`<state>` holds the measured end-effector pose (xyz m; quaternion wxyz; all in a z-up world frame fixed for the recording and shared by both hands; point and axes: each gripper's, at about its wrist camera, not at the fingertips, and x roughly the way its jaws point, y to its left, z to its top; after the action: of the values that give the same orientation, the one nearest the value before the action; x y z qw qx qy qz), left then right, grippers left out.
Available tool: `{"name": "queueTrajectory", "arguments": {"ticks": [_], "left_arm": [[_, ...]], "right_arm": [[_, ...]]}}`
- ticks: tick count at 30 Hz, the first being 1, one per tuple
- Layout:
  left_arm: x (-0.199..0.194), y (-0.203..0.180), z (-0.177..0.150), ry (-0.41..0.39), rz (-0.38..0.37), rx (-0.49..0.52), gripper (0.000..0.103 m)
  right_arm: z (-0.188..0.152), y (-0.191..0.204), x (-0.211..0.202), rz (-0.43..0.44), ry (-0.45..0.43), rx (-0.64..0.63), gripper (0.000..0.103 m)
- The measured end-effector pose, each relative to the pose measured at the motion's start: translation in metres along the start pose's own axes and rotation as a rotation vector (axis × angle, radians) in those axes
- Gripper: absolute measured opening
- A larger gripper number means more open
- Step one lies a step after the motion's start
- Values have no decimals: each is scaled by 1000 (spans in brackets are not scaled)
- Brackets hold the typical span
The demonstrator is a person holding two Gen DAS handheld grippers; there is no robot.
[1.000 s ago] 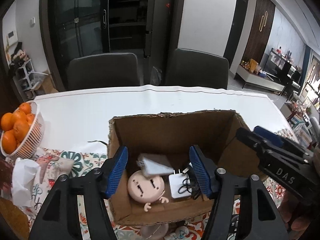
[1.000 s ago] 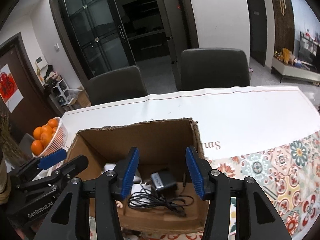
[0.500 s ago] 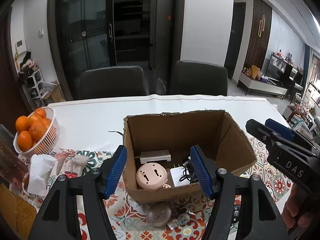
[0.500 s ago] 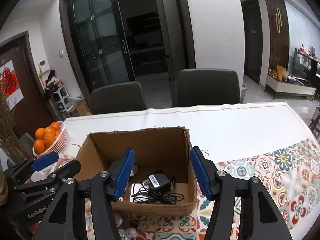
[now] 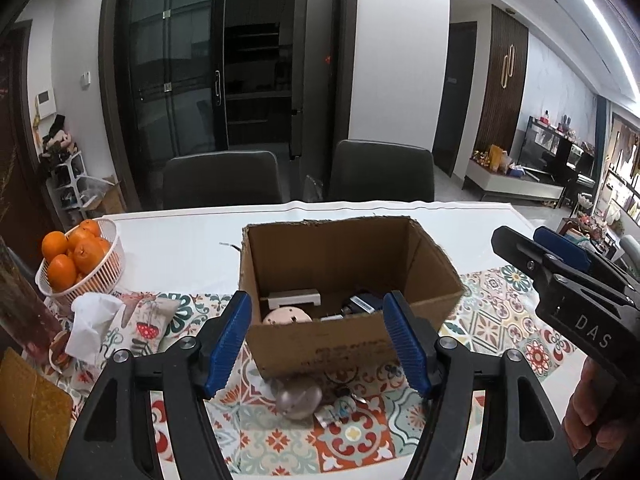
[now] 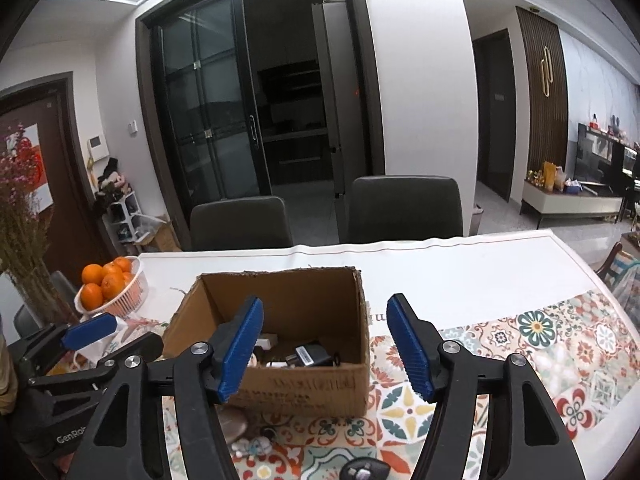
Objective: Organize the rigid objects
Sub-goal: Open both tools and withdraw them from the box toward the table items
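The left gripper hangs above the tabletop with its blue pads spread wide and nothing between them. Straight ahead of it, just past the fingertips, sits the open cardboard box on the patterned cloth. Inside the box lie a white flat device, a pink round gadget and a dark charger. Below the left gripper, in front of the box's near wall, rest a grey rounded object and a small figurine on the cloth. The right gripper is likewise wide and empty, with the same box ahead and slightly left of it. Far left of the left gripper stands a white basket of oranges, with a crumpled tissue nearer.
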<state>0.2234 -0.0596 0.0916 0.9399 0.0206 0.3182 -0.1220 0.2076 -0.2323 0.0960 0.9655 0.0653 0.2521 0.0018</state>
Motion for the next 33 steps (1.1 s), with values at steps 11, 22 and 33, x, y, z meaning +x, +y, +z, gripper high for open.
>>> {"name": "queueTrajectory", "arguments": {"ticks": [11, 22, 33], "left_arm": [[-20, -10, -38, -11, 16, -8, 71], [-3, -12, -77, 94, -12, -74, 72], [20, -17, -103, 174, -28, -107, 72]], "right_arm": [[-28, -7, -29, -27, -14, -17, 70], [-63, -15, -29, -20, 28, -11, 72], [-95, -27, -12, -21, 115, 12, 72]]}}
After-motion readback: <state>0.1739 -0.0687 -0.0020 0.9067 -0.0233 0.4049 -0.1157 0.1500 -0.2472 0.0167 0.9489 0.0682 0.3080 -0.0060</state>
